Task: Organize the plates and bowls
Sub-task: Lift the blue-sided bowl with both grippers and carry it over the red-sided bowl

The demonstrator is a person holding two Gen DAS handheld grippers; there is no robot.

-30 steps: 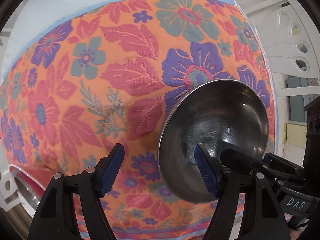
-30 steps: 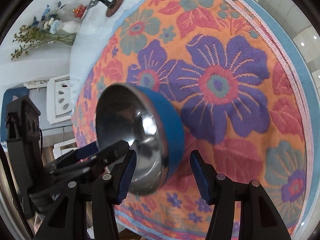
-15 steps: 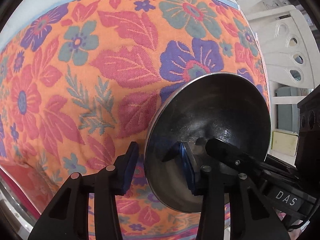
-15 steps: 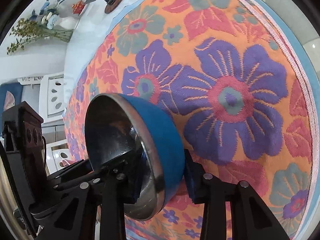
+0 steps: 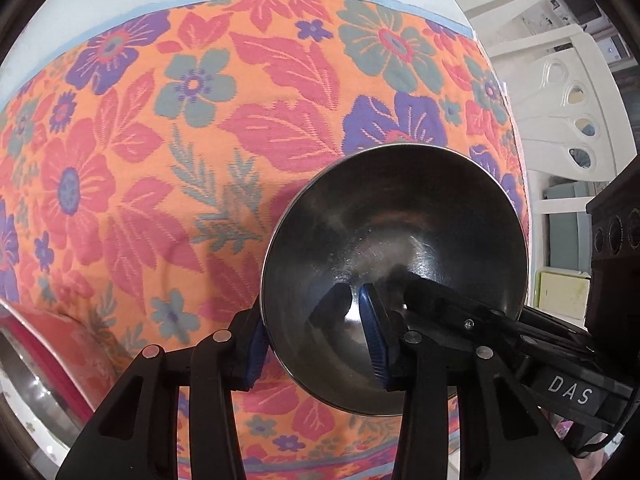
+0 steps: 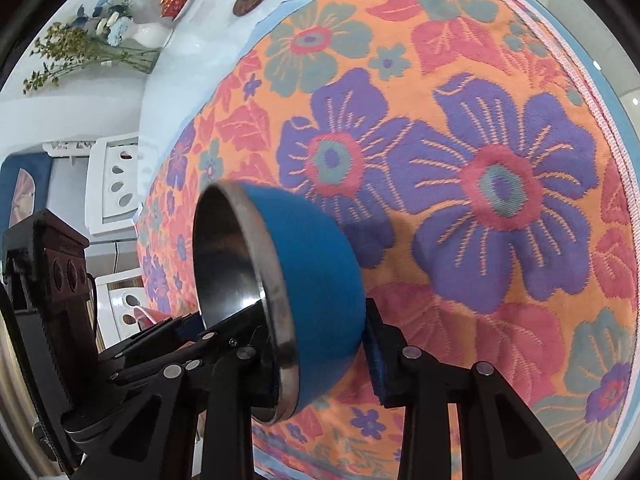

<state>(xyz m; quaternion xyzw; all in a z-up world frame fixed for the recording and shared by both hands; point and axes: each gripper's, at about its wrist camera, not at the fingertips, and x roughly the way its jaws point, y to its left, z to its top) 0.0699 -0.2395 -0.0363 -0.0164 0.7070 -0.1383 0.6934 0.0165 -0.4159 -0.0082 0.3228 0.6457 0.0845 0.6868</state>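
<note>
Clamped on the wall of the steel bowl (image 5: 394, 276) by both tools at once: left gripper (image 5: 316, 340) low in the left wrist frame, one blue pad outside the rim at lower left, the other pressed on the polished inside; right gripper (image 6: 320, 354) at the bottom of the right wrist frame, one finger inside the rim, the other pad against the blue outer skin (image 6: 320, 280). Held tipped on edge, mouth turned towards the left tool, and seemingly lifted clear of the floral tablecloth (image 5: 160, 160), though actual clearance hard to judge through the fisheye. Probably light and quite stiff, a thin metal shell with a coloured coat, so little risk of crushing or breaking; slippery on the mirror-smooth inner face, hence likely to pivot or slide in a pinch taken at one point only. Best taken at the rim, pads straddling the wall as here, with the rolled lip serving as a stop. Two grips on nearby parts of the same rim look redundant and could fight each other if moved apart; probably a handover, with one side to let go before the carry. Further out, at the lower left edge of the left wrist frame, a red-rimmed steel dish (image 5: 36, 364), a likely stacking spot. At upper left of the right wrist frame, a flower vase (image 6: 148, 34) on the white tabletop, well apart.
</note>
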